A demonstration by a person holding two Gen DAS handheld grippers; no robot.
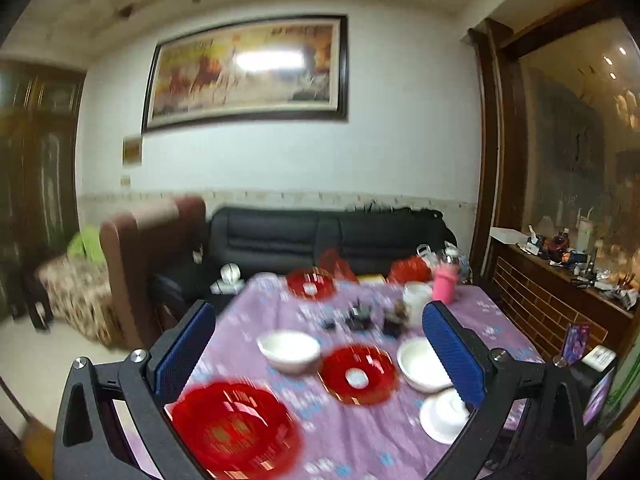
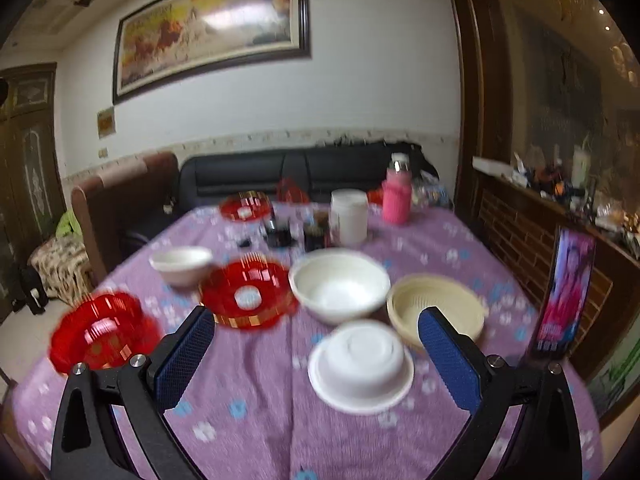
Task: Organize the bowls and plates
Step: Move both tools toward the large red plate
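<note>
Grippers are being held above the near edge of a table draped in a purple floral cloth [image 2: 260, 420]. Left gripper [image 1: 320, 360]: blue pads spread wide, nothing being gripped. Right gripper [image 2: 316, 360]: likewise spread wide, nothing between the pads.

Nearest in the right wrist view, an upturned white bowl [image 2: 361, 366] is being seen resting rim-down on the cloth, between the right fingers. Just beyond it, an upright white bowl [image 2: 339, 285] and, beside it to the right, a cream colander bowl [image 2: 438, 308]. A red plate [image 2: 248, 294] is lying left of the upright bowl; a second red plate [image 2: 102, 334] is sitting near the left table edge. A smaller white bowl [image 2: 182, 264] is resting behind them.

Mid-table: dark small items, blurred; a white jar [image 2: 349, 216]; a pink bottle [image 2: 396, 196]. A third red plate [image 2: 245, 206] is lying at the far side.

At the right edge a phone [image 2: 566, 296] is propped upright, screen lit; writing on it cannot be read. Beyond the table: black sofa [image 2: 288, 176], framed horse painting [image 2: 212, 24]; its inscription is too blurred to read.
</note>
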